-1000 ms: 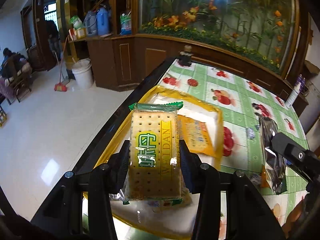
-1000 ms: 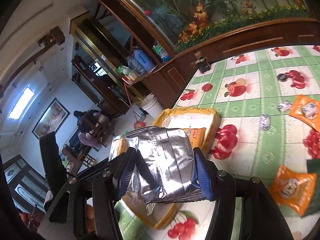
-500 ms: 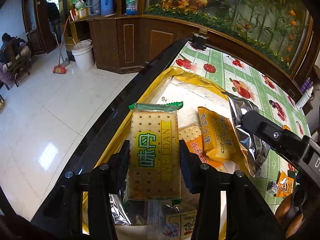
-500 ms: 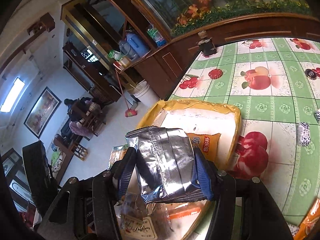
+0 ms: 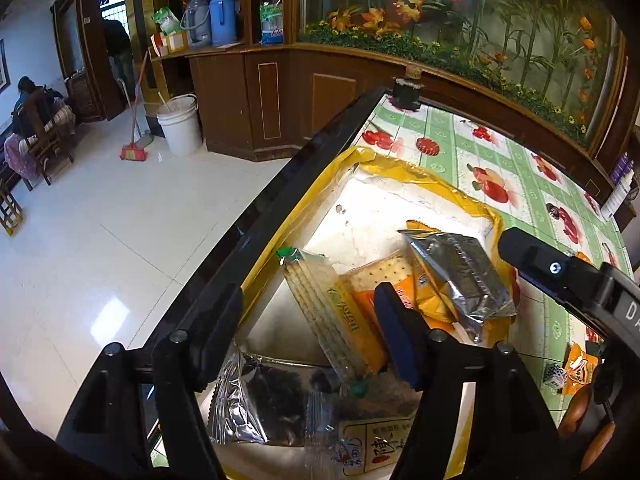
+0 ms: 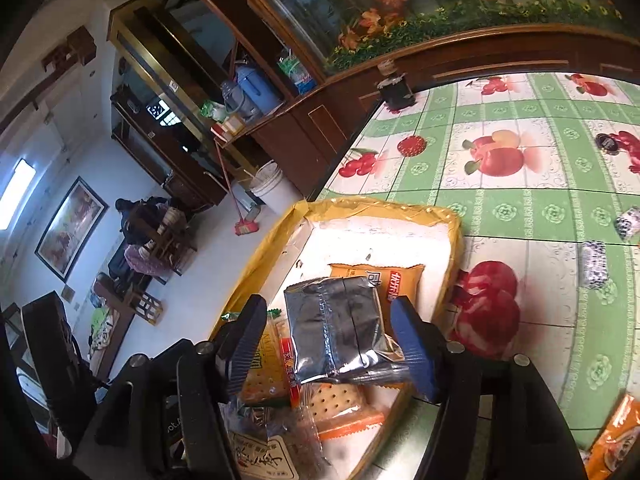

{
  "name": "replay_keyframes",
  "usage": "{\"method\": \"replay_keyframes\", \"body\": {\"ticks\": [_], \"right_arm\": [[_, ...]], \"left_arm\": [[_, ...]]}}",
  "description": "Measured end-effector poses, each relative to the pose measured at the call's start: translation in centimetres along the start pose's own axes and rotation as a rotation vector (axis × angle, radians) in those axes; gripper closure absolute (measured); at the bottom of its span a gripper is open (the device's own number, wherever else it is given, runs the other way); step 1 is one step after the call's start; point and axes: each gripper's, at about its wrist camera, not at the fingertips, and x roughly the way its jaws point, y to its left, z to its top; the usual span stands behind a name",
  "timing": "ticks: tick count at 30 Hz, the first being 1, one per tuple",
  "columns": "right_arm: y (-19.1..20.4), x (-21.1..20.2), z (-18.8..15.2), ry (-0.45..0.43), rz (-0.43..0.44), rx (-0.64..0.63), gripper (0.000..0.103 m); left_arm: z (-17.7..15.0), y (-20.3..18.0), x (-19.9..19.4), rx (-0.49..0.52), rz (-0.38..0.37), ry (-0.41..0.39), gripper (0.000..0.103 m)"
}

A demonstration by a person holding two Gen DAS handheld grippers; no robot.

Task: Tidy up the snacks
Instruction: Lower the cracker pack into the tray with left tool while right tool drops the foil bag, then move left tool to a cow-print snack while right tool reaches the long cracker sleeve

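A yellow-rimmed white tray (image 5: 400,168) (image 6: 380,206) sits at the table's left edge and holds several snack packs. My left gripper (image 5: 306,328) hangs over it with its jaws opening. The green-ended cracker pack (image 5: 332,312) stands tilted on its edge between the fingers, free of the left pad and leaning toward the right one. My right gripper (image 6: 328,344) is opening too. The silver foil pack (image 6: 336,328) (image 5: 460,276) lies between its fingers on top of orange packs, with a gap at the left pad. The right gripper's arm (image 5: 560,280) shows in the left wrist view.
The table's black edge (image 5: 280,200) runs just left of the tray, with floor below. A dark bottle (image 5: 406,92) (image 6: 394,88) stands at the far corner. Orange snack packs (image 6: 612,440) and small wrapped sweets (image 6: 594,264) lie on the fruit-print cloth to the right.
Both grippers came down over the tray and their jaws spread. The cracker pack slipped out of the left grip and tipped on edge; the silver pack settled onto the pile.
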Motion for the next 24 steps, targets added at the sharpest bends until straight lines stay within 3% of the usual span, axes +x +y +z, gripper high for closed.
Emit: {"method": "replay_keyframes", "body": {"ticks": [8,16,24], "right_arm": [[-1.5,-4.6,-0.6,-0.048,-0.026,0.012,0.033],[-4.4,-9.0,-1.9,-0.090,-0.089,0.048,0.026],[-8.5,-14.0,-3.9,-0.131,-0.181,0.091,0.026]], "left_arm": [[-0.4,-1.4,-1.6,0.010,-0.030,-0.014,0.033],[-0.6,-3.3,-3.1,0.031,-0.053,-0.024,0.033],[-1.4,-6.3,-4.6,0.077,-0.105,-0.029,0.032]]}}
